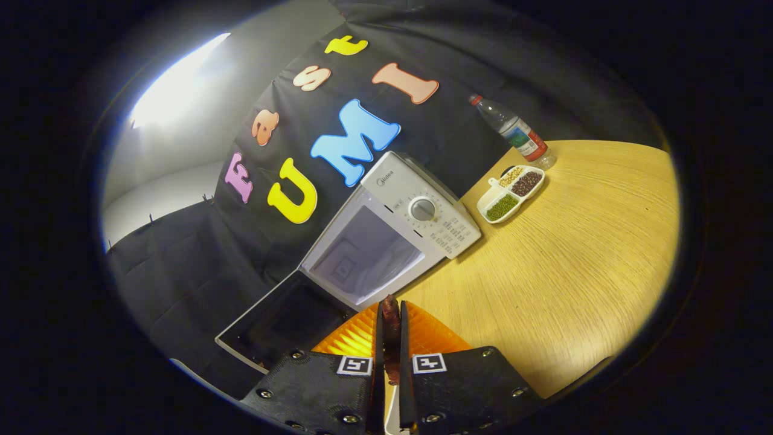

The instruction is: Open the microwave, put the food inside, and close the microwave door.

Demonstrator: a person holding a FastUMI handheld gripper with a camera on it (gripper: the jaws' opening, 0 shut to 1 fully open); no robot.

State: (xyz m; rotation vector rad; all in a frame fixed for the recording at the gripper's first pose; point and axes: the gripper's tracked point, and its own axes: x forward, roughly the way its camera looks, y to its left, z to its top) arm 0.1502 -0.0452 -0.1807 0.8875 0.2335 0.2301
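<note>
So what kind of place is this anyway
Likely a staged kitchen corner in a recording booth: a microwave with its door open on a wooden table, a sectioned snack dish, and black cloth walls.

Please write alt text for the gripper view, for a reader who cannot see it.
The gripper is shut on a reddish food piece above an orange ribbed dish, facing a white microwave with its door open, on a wooden table.

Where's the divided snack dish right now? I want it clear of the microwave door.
In the gripper view the divided snack dish sits on the wooden table, between the microwave's control-panel side and the water bottle, far beyond the fingers.
</note>
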